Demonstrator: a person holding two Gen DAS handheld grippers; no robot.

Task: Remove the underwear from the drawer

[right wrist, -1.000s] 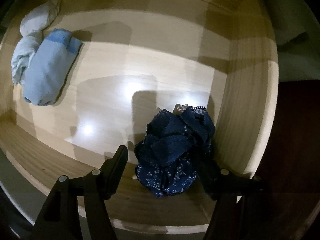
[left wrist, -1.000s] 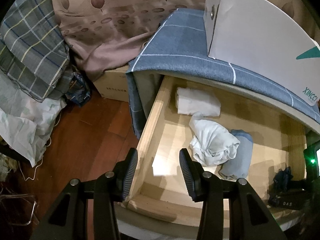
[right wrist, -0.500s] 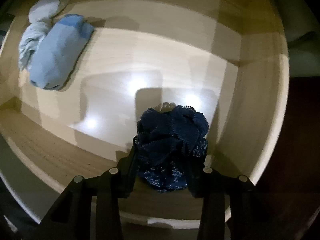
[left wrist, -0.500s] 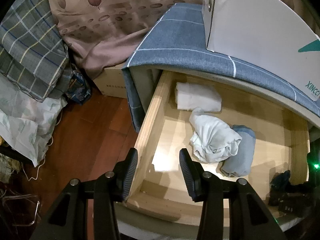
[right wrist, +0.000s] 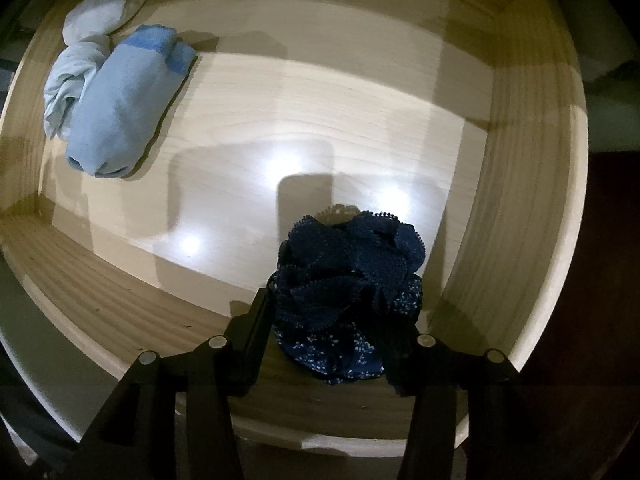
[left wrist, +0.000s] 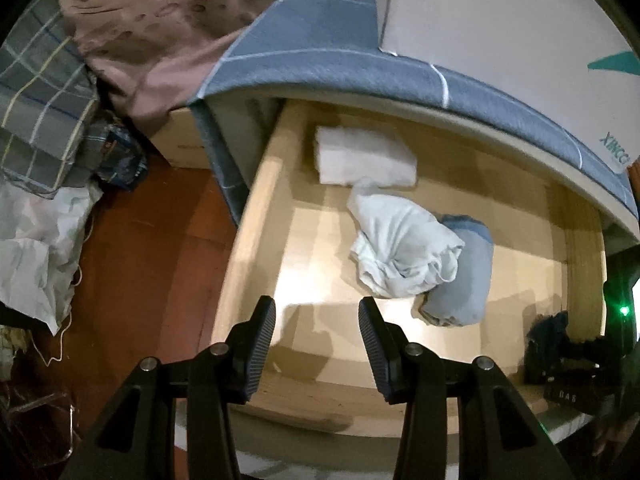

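Note:
A wooden drawer stands pulled open. My right gripper is shut on a bunched dark blue lace underwear and holds it above the drawer's front right corner. The same underwear shows small at the right in the left wrist view. My left gripper is open and empty above the drawer's front left part. A crumpled white garment, a rolled light blue garment and a folded white piece lie in the drawer.
A blue checked cloth covers the top above the drawer, with a white box on it. Brown fabric, plaid bedding and a cardboard box crowd the red wooden floor at left.
My right gripper closed on the dark blue underwear and lifted it off the drawer bottom. My left gripper drifted a little further over the drawer, still open.

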